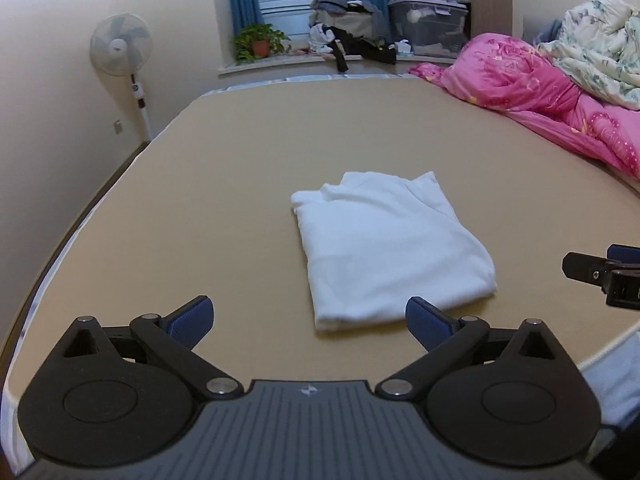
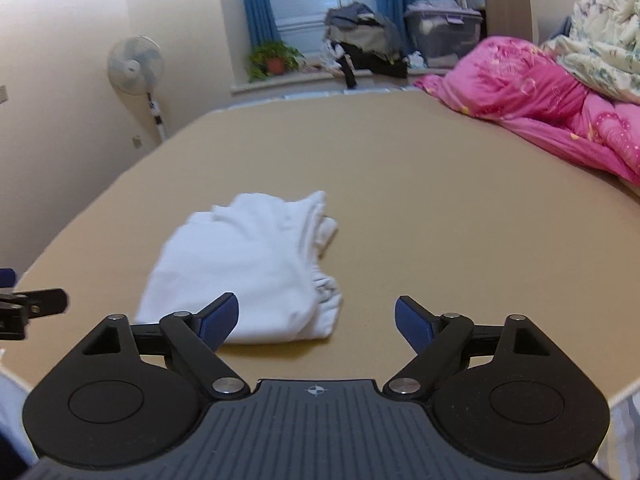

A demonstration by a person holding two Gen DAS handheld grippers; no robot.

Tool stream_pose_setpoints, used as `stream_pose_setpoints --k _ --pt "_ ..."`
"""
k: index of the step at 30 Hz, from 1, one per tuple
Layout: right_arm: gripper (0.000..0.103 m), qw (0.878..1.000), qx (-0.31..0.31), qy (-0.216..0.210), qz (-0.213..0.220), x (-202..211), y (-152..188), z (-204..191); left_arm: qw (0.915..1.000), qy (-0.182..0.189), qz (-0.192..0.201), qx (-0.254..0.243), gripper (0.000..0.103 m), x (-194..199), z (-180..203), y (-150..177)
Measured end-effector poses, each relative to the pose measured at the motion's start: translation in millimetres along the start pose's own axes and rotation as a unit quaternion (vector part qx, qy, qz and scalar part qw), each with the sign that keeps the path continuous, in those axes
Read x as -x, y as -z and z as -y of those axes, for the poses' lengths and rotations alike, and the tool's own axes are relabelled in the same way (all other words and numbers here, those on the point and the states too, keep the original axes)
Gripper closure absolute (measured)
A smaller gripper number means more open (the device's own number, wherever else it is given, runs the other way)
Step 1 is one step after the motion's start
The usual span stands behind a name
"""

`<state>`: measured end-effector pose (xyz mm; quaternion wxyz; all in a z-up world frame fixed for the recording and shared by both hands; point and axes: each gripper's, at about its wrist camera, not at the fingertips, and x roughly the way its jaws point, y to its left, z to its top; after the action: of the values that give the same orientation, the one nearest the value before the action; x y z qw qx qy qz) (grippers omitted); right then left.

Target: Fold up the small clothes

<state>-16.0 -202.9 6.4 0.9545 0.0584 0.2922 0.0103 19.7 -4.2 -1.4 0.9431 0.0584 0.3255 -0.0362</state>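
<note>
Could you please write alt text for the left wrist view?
A folded white garment lies on a tan bed, just beyond the open, empty left gripper. A pink quilt is heaped at far right; the right gripper edges in.

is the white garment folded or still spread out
Folded: the white garment lies as a compact rectangle on the tan bed, with stacked layers at its edge.

You have one folded white garment (image 1: 390, 248) on one tan bed (image 1: 240, 168), two grippers, left gripper (image 1: 310, 320) and right gripper (image 2: 316, 320), one pink quilt (image 1: 540, 92), one floral quilt (image 1: 600, 56), one standing fan (image 1: 121, 45), one potted plant (image 1: 259, 42), one storage bin (image 1: 430, 24)
</note>
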Motion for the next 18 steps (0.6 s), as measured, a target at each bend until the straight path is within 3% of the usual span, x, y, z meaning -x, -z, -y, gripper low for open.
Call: stream_pose_setpoints --k 7,10,14,18 --pt "0.012 1.000 -0.018 0.001 0.000 42.4 16.3 -19.0 0.9998 0.006 0.008 0.018 0.001 28.4 6.4 24.3" --pt "0.011 1.000 -0.017 0.007 -0.002 38.3 18.8 -25.4 0.9989 0.010 0.007 0.044 0.001 18.8 0.4 37.0" --pt "0.011 1.000 -0.002 0.008 -0.014 24.8 22.4 -32.1 0.9943 0.009 -0.036 0.100 0.001 -13.7 -7.6 35.6" --pt "0.011 1.000 0.010 0.008 -0.014 15.5 22.7 -35.4 0.9941 0.012 -0.022 0.106 0.001 -23.2 -9.0 28.9"
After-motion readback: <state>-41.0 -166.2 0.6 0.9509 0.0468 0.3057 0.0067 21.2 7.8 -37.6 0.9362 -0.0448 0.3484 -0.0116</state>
